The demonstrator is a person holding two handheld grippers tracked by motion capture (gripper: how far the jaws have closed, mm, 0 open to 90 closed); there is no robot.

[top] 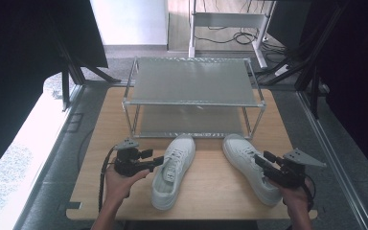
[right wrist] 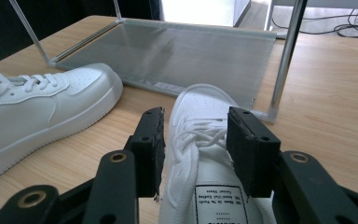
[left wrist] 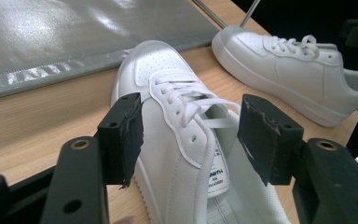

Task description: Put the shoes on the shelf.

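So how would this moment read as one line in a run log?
left hand-held gripper: open, astride left shoe | right hand-held gripper: open, astride right shoe | both shoes on table | rack: bare

The wooden table (top: 211,184) carries a two-tier metal rack (top: 194,96) at its far middle; the left white shoe (top: 173,170) and the right white shoe (top: 250,167) lie directly before the rack.

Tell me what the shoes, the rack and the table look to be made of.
Shoes: smooth white leather or a synthetic lookalike, slight sheen, perforated toes, woven laces.
Rack: thin bright metal tubes; the shelves look like silvery grey mesh or fabric sheet, hard to tell.
Table: light wood or wood-look laminate, matte, with visible grain.
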